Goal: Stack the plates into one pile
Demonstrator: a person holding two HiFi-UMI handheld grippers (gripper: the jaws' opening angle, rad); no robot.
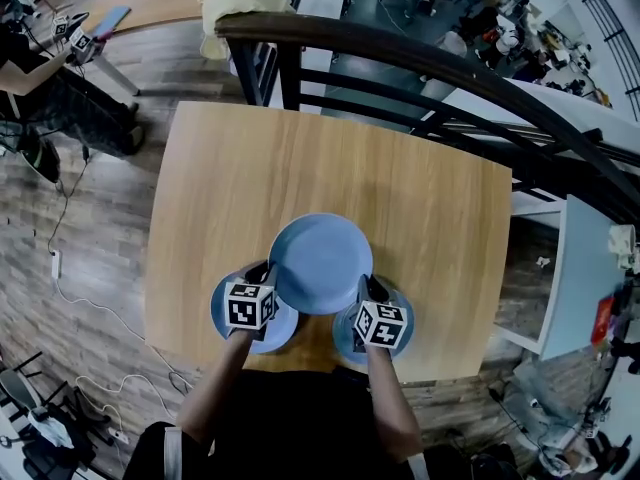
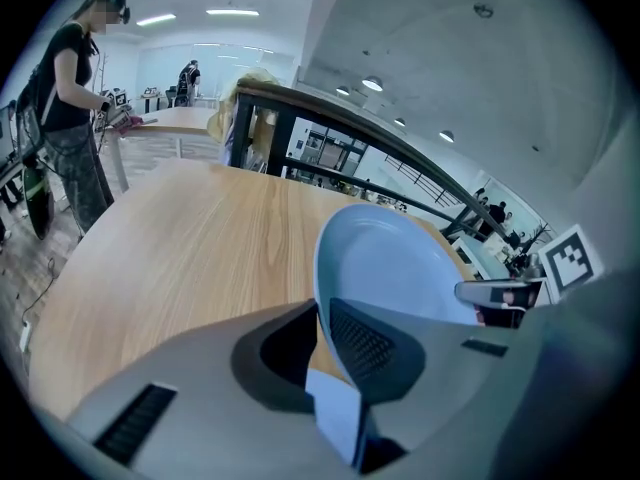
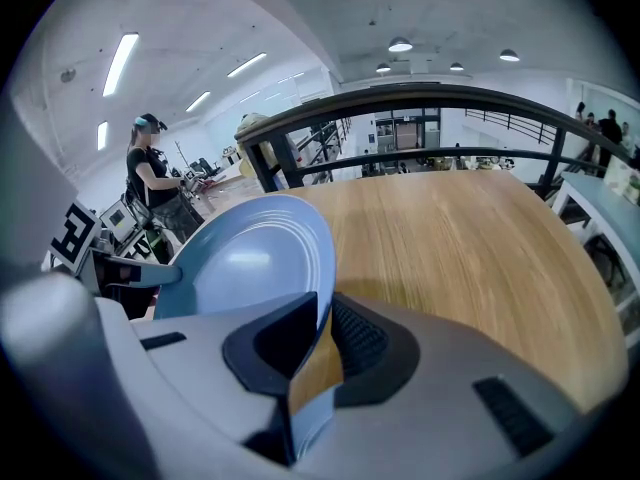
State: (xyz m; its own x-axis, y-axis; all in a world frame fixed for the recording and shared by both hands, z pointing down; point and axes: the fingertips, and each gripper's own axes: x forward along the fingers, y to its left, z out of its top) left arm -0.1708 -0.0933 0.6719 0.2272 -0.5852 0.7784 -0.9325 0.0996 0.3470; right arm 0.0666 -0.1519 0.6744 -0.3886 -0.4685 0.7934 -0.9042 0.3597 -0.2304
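Note:
A light blue plate [image 1: 320,263] hangs above the wooden table [image 1: 330,168], carried between both grippers. My left gripper [image 1: 264,270] is shut on its left rim and my right gripper [image 1: 372,287] on its right rim. The left gripper view shows the plate [image 2: 400,263] tilted, its rim pinched at the left gripper [image 2: 325,320], with the right gripper [image 2: 500,293] on the far rim. In the right gripper view the plate [image 3: 250,258] is clamped by the right gripper [image 3: 322,318]. Two more blue plates lie on the table near its front edge, one on the left [image 1: 228,320] and one on the right [image 1: 404,330], partly hidden by the grippers.
A dark curved railing [image 1: 420,68] runs along the table's far side, with a yellowish cloth [image 1: 240,3] draped on it. A person [image 2: 70,98] stands at another table to the left. Cables [image 1: 70,298] trail over the wooden floor on the left.

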